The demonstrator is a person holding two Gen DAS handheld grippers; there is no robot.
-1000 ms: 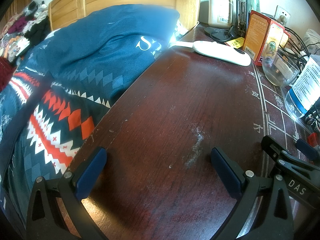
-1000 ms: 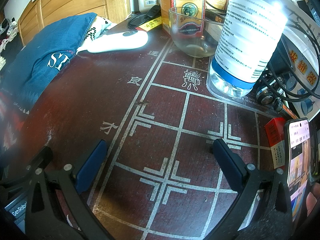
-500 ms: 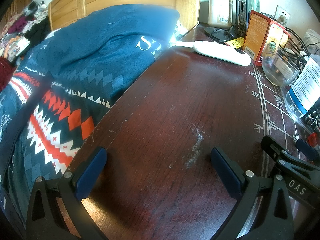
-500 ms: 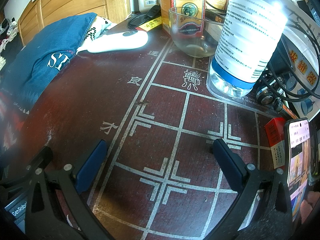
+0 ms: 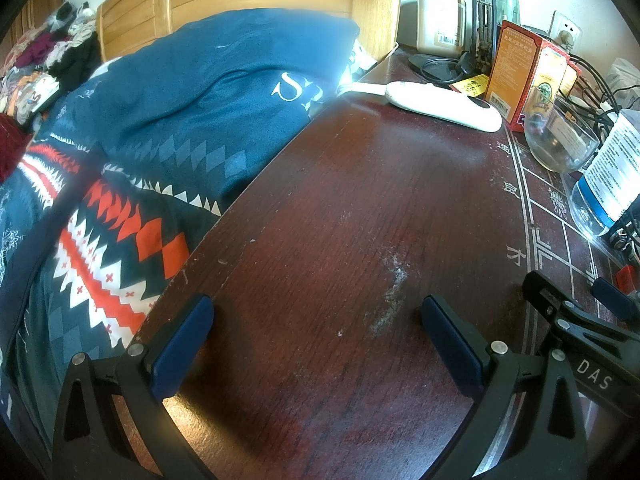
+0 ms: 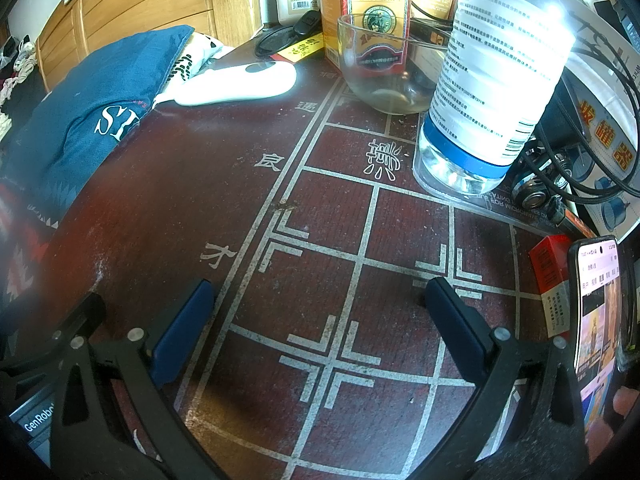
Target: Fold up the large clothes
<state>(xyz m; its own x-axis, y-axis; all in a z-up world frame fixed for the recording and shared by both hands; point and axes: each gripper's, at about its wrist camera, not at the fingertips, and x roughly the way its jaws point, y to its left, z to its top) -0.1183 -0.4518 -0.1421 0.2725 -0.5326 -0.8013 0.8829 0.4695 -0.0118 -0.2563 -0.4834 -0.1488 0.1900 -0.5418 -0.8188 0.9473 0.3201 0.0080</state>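
While both tools rest over the dark wooden table (image 5: 360, 220), folding looks not begun | left gripper (image 5: 316, 332) fingers apart, empty | right gripper (image 6: 320, 320) fingers apart, empty | blue garment (image 5: 224, 92) lies unfolded on the bed beside the table, untouched

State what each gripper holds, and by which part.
Nothing is held. The left gripper and right gripper both stand open over the bare table.

Blue garment (image 5: 208, 92) with white lettering lies rumpled beside the table.
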